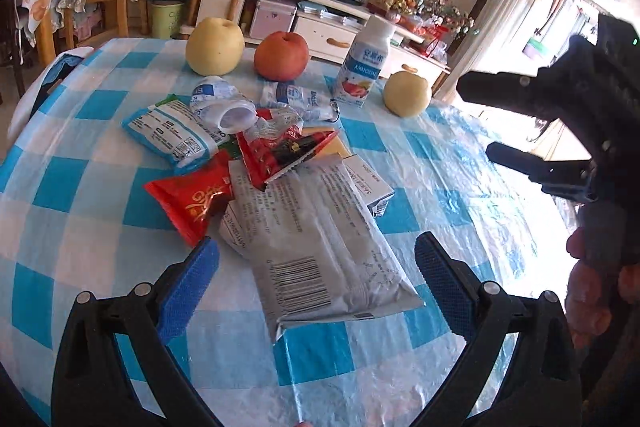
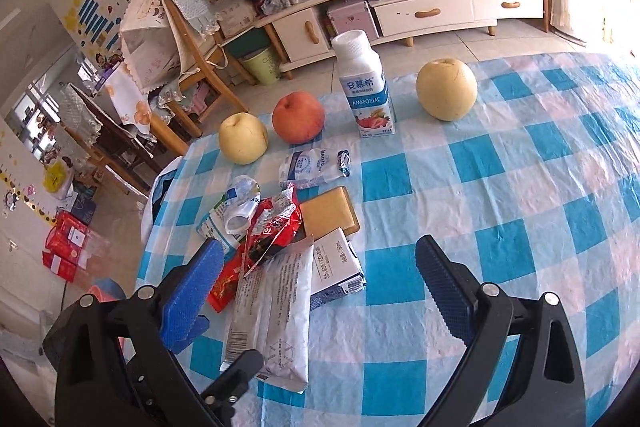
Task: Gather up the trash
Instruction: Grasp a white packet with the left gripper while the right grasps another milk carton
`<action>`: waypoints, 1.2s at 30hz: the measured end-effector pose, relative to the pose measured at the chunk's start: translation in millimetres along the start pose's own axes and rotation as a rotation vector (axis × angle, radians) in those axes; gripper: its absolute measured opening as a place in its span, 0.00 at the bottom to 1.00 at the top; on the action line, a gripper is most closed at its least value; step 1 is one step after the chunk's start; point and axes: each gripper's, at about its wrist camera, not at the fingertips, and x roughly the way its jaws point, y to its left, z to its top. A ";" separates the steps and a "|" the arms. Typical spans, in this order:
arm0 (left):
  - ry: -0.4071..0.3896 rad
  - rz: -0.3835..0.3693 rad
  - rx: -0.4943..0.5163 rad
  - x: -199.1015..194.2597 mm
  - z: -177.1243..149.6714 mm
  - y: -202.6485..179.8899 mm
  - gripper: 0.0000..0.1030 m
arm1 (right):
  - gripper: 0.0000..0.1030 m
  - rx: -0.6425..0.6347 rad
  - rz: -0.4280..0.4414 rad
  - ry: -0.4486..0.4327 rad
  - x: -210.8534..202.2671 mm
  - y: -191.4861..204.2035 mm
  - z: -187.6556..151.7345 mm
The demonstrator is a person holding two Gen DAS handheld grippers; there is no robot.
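The left gripper point(image 1: 316, 263) hovered low over the checked tabletop point(image 1: 460, 163) with its blue-padded fingers point(image 1: 188, 287) spread wide, holding nothing; the near end of a large silver-grey wrapper point(image 1: 320, 239) with a barcode lay between them. The right gripper point(image 2: 320, 275) was likewise spread and empty, poised above the same wrapper point(image 2: 272, 307) from the other side; in the left wrist view it appeared at the right edge point(image 1: 516, 119), held by a hand point(image 1: 588, 291). The trash lay heaped just beyond: a red foil packet point(image 1: 192, 203) beside the wrapper's left edge, a small milk carton point(image 2: 336, 267) tucked partly under its right, a torn red-and-black sachet point(image 1: 280, 151) on top, a yellow flat pack point(image 2: 328, 215) underneath, then a blue-and-white pouch point(image 1: 172, 135) and crumpled white wrappers point(image 1: 300, 99). Farther back stood a row: a pale pear point(image 1: 216, 47), a red apple point(image 1: 282, 55), an upright yoghurt bottle point(image 1: 362, 67) and a second pear point(image 1: 407, 94), all apart from the pile.
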 end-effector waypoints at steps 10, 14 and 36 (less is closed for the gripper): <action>0.059 0.145 0.018 28.8 5.9 -4.3 0.96 | 0.93 -0.060 -0.024 0.015 8.8 3.2 -0.8; 0.065 0.128 0.003 36.9 7.0 0.5 0.96 | 0.93 -0.082 -0.031 0.046 19.3 3.5 -0.9; 0.013 0.080 -0.070 39.6 -0.4 15.9 0.65 | 0.93 -0.168 -0.120 0.171 68.7 10.9 -11.2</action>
